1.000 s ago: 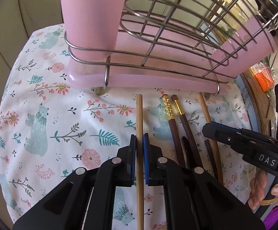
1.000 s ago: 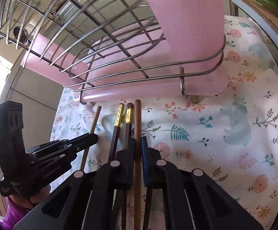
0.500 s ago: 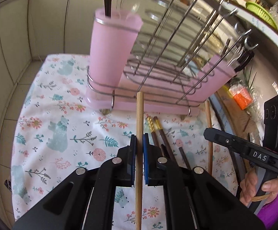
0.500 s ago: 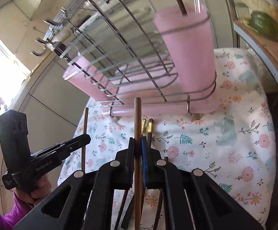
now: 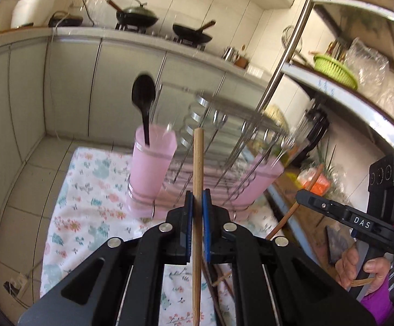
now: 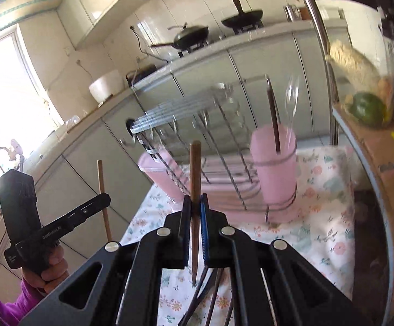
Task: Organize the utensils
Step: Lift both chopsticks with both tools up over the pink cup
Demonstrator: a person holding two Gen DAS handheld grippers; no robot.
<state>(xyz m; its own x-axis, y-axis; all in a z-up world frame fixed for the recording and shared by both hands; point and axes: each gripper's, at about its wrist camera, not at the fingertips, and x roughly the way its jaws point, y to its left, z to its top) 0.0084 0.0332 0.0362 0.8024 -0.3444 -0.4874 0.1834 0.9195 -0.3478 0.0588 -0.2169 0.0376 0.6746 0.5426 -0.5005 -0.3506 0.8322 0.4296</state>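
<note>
Both tongs are clamped on chopsticks: left tongs [image 5: 197,203] on a light chopstick [image 5: 197,163], right tongs [image 6: 196,206] on a seemingly darker chopstick [image 6: 195,168].

Daylight floods in from a blown-out window [image 6: 4,87] at nine o'clock in the right view. The wire rack [image 5: 224,135] is smeared by motion blur in both views. Fisheye bending curves cabinets; corners go black.

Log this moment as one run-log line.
left gripper: shut on light chopstick | right gripper: shut on dark chopstick | pink cup: holds black spoon
</note>
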